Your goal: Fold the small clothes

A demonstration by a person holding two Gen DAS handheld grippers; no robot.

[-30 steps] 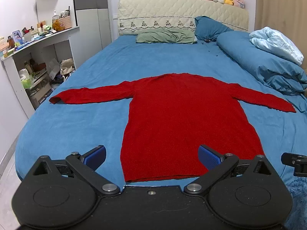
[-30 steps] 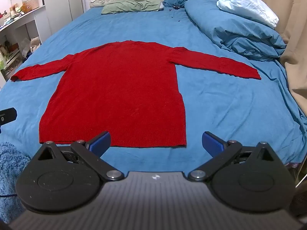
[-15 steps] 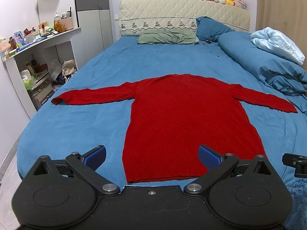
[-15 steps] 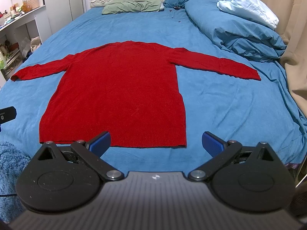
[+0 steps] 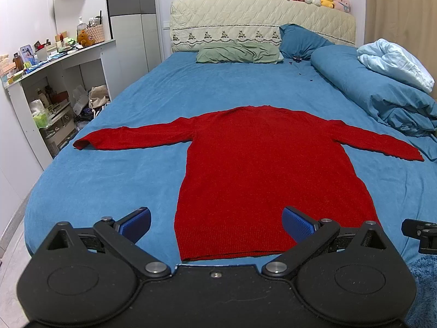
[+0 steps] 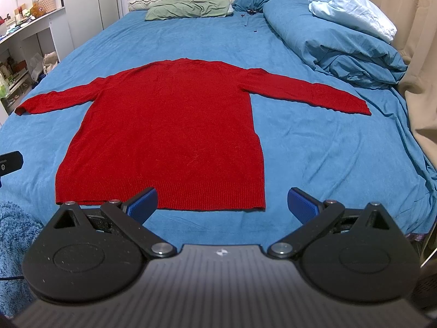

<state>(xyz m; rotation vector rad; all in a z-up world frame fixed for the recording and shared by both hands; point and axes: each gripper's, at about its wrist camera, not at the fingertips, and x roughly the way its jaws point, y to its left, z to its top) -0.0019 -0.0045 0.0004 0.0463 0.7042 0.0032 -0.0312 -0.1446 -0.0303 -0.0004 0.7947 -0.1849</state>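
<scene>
While the red sweater (image 5: 262,169) lies flat and unfolded on the bed (image 5: 114,169), left gripper (image 5: 215,222) and right gripper (image 6: 221,202) hover spread, empty; every fold remains.

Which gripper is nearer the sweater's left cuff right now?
Left. The left gripper sits by the red sweater's hem corner on the cuff's side; the right gripper is by the opposite corner.

A red knit sweater (image 5: 269,175) lies flat and unfolded across the middle of the frame on the blue bed (image 5: 114,180). Both long sleeves stretch straight out sideways, the ribbed hem toward the lower edge, the neckline toward the upper.
</scene>
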